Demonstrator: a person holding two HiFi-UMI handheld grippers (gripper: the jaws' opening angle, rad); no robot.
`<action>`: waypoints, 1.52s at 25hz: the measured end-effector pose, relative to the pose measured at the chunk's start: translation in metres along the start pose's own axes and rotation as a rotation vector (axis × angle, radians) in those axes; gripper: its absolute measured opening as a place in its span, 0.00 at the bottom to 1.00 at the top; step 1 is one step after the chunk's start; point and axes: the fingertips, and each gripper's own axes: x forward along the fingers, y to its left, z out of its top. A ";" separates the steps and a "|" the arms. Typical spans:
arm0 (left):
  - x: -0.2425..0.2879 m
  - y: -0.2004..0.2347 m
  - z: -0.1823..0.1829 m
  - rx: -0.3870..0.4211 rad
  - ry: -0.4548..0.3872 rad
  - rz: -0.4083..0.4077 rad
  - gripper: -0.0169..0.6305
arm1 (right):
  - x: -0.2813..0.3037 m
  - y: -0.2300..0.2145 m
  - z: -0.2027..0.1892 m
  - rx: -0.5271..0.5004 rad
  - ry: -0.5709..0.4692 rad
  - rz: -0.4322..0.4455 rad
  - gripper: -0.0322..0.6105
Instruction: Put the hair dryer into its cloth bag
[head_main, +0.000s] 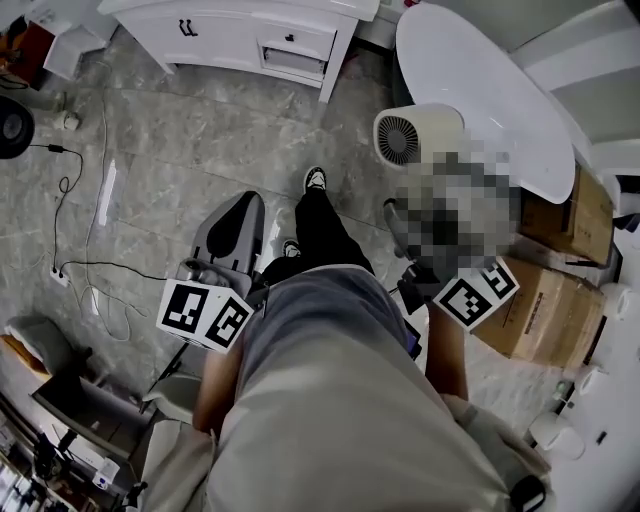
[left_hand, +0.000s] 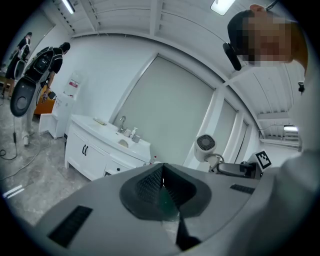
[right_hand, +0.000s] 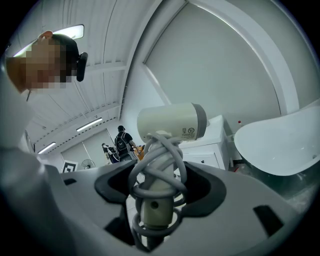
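Two grippers are held out ahead of a person standing on the grey marbled floor (head_main: 180, 140). The right gripper (right_hand: 155, 192) has its jaws pinching the handle of the cream hair dryer (right_hand: 172, 122), with the grey cord (right_hand: 161, 150) wound round that handle. The dryer is up in the air, barrel on top, by the edge of the white oval tabletop (head_main: 480, 90). The left gripper (left_hand: 162, 187) has its jaws pressed together and holds nothing I can make out. A white sink cabinet (head_main: 240, 35) stands beyond.
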 end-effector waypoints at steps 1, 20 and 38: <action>0.005 0.004 0.003 0.000 0.002 0.003 0.04 | 0.008 -0.003 0.003 0.002 0.003 0.007 0.49; 0.146 0.073 0.077 0.026 -0.009 0.085 0.04 | 0.157 -0.079 0.093 0.023 0.050 0.168 0.49; 0.224 0.101 0.126 0.118 -0.035 0.151 0.04 | 0.221 -0.122 0.136 0.000 0.079 0.251 0.49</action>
